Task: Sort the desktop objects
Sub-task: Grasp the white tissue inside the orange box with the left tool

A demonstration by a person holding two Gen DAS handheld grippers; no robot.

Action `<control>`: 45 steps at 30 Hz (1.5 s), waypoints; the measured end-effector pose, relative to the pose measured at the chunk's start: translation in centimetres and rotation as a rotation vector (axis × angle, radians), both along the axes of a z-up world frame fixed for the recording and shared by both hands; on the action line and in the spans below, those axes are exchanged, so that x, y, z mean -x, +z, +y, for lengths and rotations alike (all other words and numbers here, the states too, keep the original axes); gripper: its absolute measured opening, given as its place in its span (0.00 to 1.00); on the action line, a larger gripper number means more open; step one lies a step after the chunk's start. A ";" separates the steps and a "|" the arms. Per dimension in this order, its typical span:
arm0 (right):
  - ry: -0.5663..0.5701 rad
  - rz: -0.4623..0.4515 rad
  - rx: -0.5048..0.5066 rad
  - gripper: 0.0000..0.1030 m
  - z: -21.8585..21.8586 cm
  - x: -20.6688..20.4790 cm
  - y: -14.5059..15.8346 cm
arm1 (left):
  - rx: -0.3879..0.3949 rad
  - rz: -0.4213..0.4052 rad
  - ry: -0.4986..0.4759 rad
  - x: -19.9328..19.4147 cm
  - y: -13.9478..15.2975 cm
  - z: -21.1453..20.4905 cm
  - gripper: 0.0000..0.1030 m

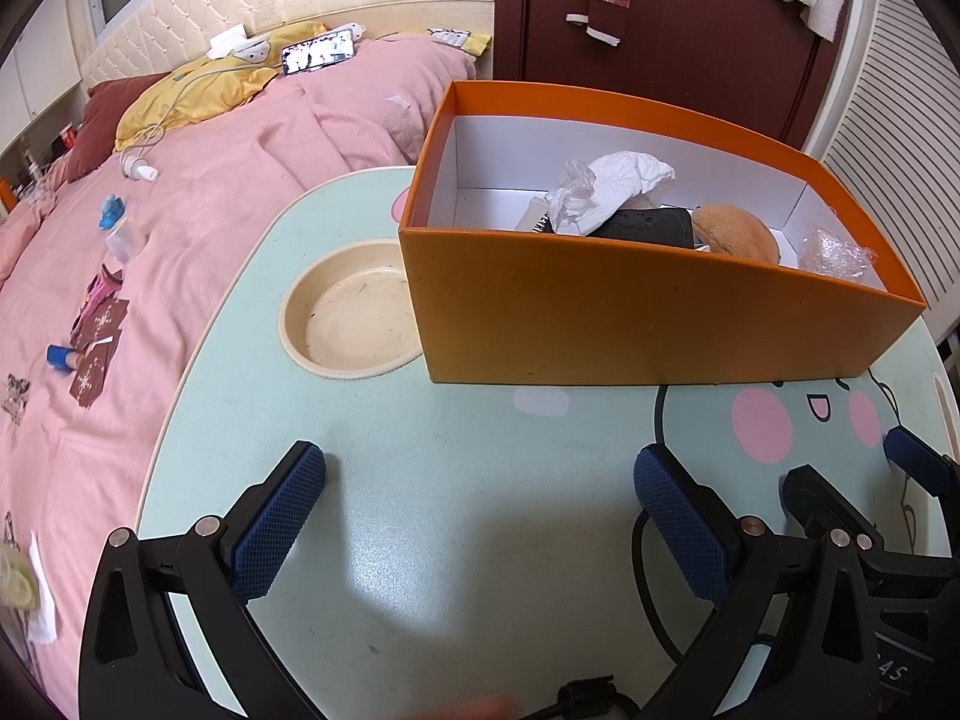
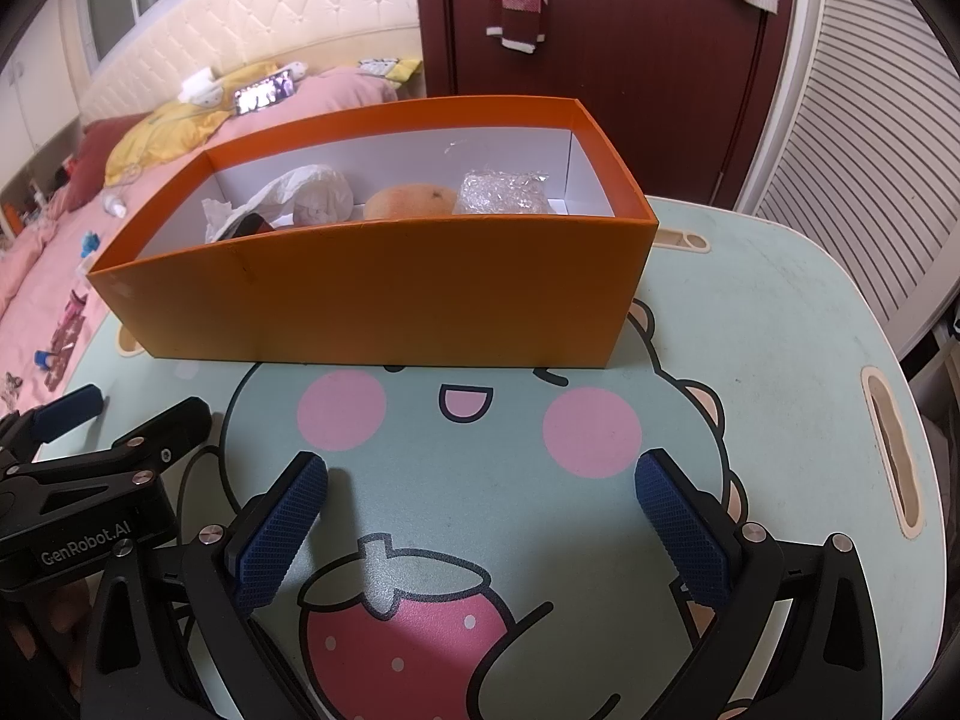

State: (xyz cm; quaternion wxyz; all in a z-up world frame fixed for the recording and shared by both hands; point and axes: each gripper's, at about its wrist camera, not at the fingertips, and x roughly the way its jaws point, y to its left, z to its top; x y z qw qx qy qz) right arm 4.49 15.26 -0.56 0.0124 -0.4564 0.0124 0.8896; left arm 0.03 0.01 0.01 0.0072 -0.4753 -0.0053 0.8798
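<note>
Orange box (image 2: pixel 384 300), white inside, holds crumpled tissue (image 2: pixel 312 195); both the left hand-held gripper (image 1: pixel 480 510) and right hand-held gripper (image 2: pixel 480 516) gape wide, empty

The orange cardboard box (image 2: pixel 384 306) has a matt outer face and a smooth white paper lining. Inside it lie crumpled white tissue paper (image 1: pixel 606 186), a glossy crinkled clear plastic bag (image 2: pixel 503 193) and a black object (image 1: pixel 648 227) with a finely grained surface. The pale green printed tabletop (image 2: pixel 750 324) looks smooth with a faint sheen. Each black plastic tool, left (image 1: pixel 480 516) and right (image 2: pixel 481 519), carries blue pads (image 2: pixel 282 534) of knurled, rubbery texture and shiny metal pins. The pink bed cover (image 1: pixel 198 210) is soft, wrinkled cloth.
</note>
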 end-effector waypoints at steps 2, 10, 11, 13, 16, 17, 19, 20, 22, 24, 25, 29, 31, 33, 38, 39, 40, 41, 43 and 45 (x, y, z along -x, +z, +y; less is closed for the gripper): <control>0.000 -0.001 -0.001 1.00 -0.1 -0.1 0.0 | -0.001 -0.001 -0.003 -0.1 0.0 0.0 1.00; 0.001 -0.004 -0.007 1.00 -0.4 -0.4 0.1 | -0.003 -0.004 -0.017 -0.3 0.1 0.1 1.00; 0.004 -0.005 -0.004 1.00 -0.3 -0.4 0.2 | -0.004 -0.005 -0.018 -0.4 0.1 0.1 1.00; 0.011 -0.006 0.007 1.00 0.1 -0.4 0.5 | -0.004 -0.005 -0.022 -0.4 0.2 0.1 1.00; 0.039 0.008 0.029 0.97 0.5 -0.8 1.1 | -0.015 -0.021 -0.080 -0.2 0.6 -0.2 0.96; 0.056 0.022 0.030 0.91 0.6 -1.0 1.7 | -0.025 -0.013 -0.092 -0.3 1.1 -0.3 0.87; 0.087 0.057 0.039 0.89 1.1 -1.4 2.9 | -0.056 0.052 -0.120 -0.4 3.4 -0.8 0.79; 0.095 0.073 0.046 0.89 1.4 -1.5 3.4 | -0.068 0.076 -0.137 -0.2 4.4 -1.0 0.79; 0.095 0.089 0.073 0.89 2.1 -1.6 4.1 | -0.080 0.128 -0.196 0.8 6.9 -0.7 0.79; 0.078 0.096 0.134 0.89 3.2 -1.6 4.4 | -0.093 0.175 -0.268 2.4 9.1 0.0 0.79; 0.073 0.096 0.162 0.89 3.6 -1.6 4.4 | -0.102 0.175 -0.295 3.2 9.5 0.4 0.79; 0.068 0.087 0.227 0.85 4.2 -1.4 4.0 | -0.092 0.040 -0.365 8.8 8.7 3.5 0.51; 0.068 0.085 0.248 0.84 4.3 -1.3 3.7 | -0.064 -0.032 -0.369 11.2 7.2 4.9 0.51; 0.070 0.083 0.267 0.84 4.4 -1.3 3.5 | -0.046 -0.092 -0.364 13.1 5.8 5.7 0.51; 0.068 0.081 0.328 0.84 5.2 -1.5 3.1 | -0.003 -0.171 -0.338 16.3 3.4 7.0 0.39; 0.069 0.081 0.337 0.84 5.3 -1.5 3.1 | -0.004 -0.175 -0.342 16.4 3.2 7.3 0.32; 0.070 0.082 0.343 0.84 5.5 -1.4 3.0 | -0.016 -0.190 -0.341 16.5 2.9 7.2 0.21; 0.071 0.083 0.348 0.84 5.6 -1.4 3.0 | -0.029 -0.206 -0.341 16.6 2.5 7.1 0.21; 0.070 0.085 0.355 0.84 5.8 -1.3 2.9 | -0.059 -0.192 -0.333 16.4 2.6 6.9 0.21; 0.066 0.081 0.366 0.83 6.1 -1.2 2.9 | -0.083 -0.163 -0.338 15.6 3.5 6.7 0.20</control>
